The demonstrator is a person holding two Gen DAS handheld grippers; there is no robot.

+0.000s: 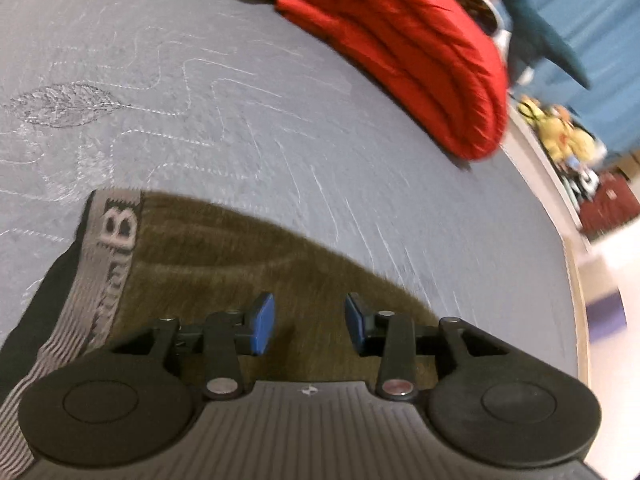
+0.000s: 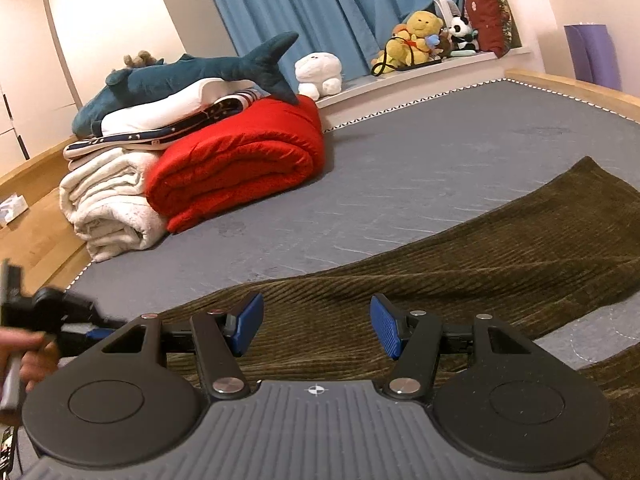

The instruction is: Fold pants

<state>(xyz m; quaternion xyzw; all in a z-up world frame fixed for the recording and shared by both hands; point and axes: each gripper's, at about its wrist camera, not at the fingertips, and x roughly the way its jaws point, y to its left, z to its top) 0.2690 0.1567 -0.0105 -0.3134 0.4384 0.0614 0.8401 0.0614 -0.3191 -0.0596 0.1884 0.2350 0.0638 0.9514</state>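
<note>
Olive-brown corduroy pants (image 2: 460, 268) lie flat on the grey mattress (image 2: 400, 168), one leg stretching to the right. In the left wrist view the pants (image 1: 248, 256) show their grey elastic waistband (image 1: 116, 240) with black lettering at the left. My left gripper (image 1: 310, 322) is open and empty, just above the fabric near the waist. My right gripper (image 2: 316, 326) is open and empty, low over the pants' middle. The left gripper and the hand holding it (image 2: 44, 320) show at the left edge of the right wrist view.
A folded red blanket (image 2: 240, 160), a white blanket (image 2: 112, 204) and a pile with a blue plush shark (image 2: 192, 76) sit at the mattress's far left. Plush toys (image 2: 420, 36) line the sill by blue curtains. The wooden bed frame (image 2: 560, 84) borders the mattress.
</note>
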